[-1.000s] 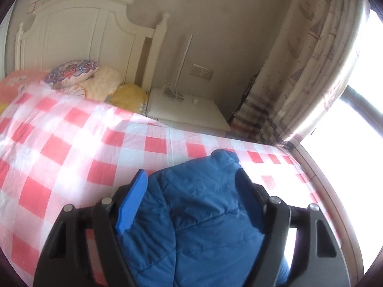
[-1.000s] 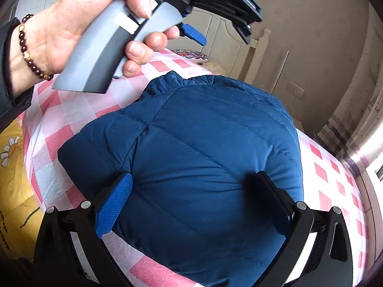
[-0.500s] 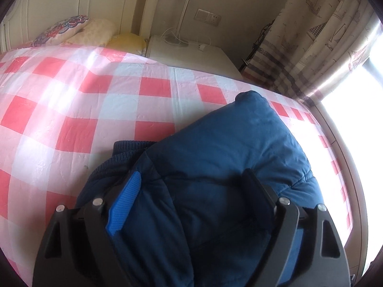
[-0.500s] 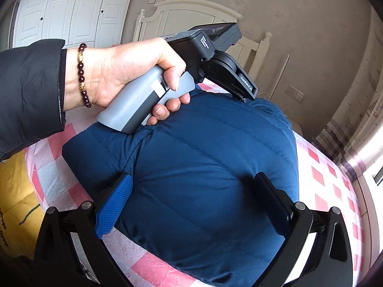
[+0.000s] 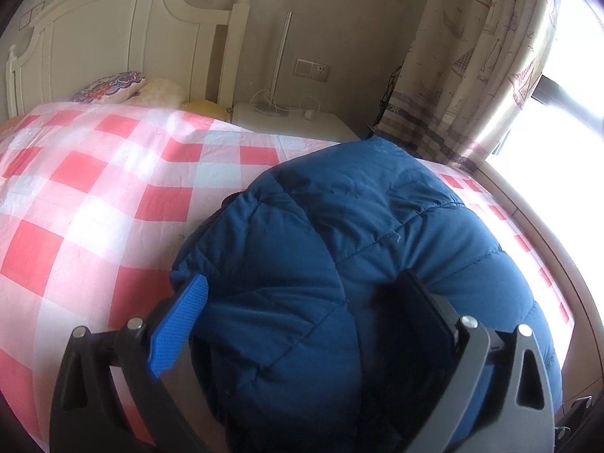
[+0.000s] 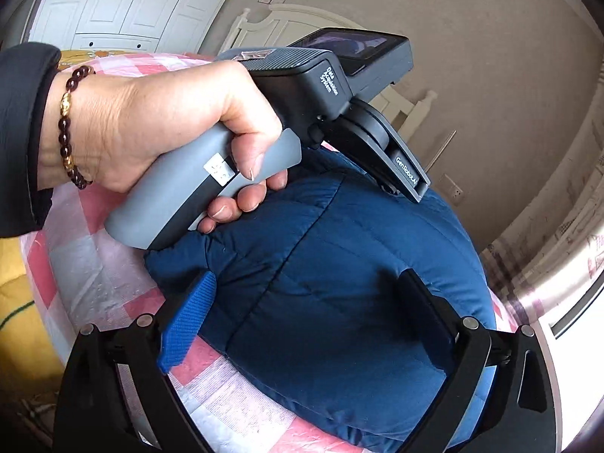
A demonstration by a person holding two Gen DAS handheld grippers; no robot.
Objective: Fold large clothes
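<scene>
jacket (image 5: pixel 377 264): folded into a puffy bundle on the checked bedspread (image 5: pixel 94 196), near the window side.
left claw (image 5: pixel 302 324): jaws wide, just been opening, straddling the bundle, likely releasing the fold.
right claw (image 6: pixel 313 324): wide, over the near edge, holding nothing.

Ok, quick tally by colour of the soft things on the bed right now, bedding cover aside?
Blue: 1, the padded quilted blue jacket, folded into a bundle on the red and white checked bedcover.
Multicoloured: 1, the patterned pillow by the white headboard.
Cream: 1, the fluffy cream cushion.
Yellow: 1, the yellow cushion, only partly visible.
Total: 4
</scene>
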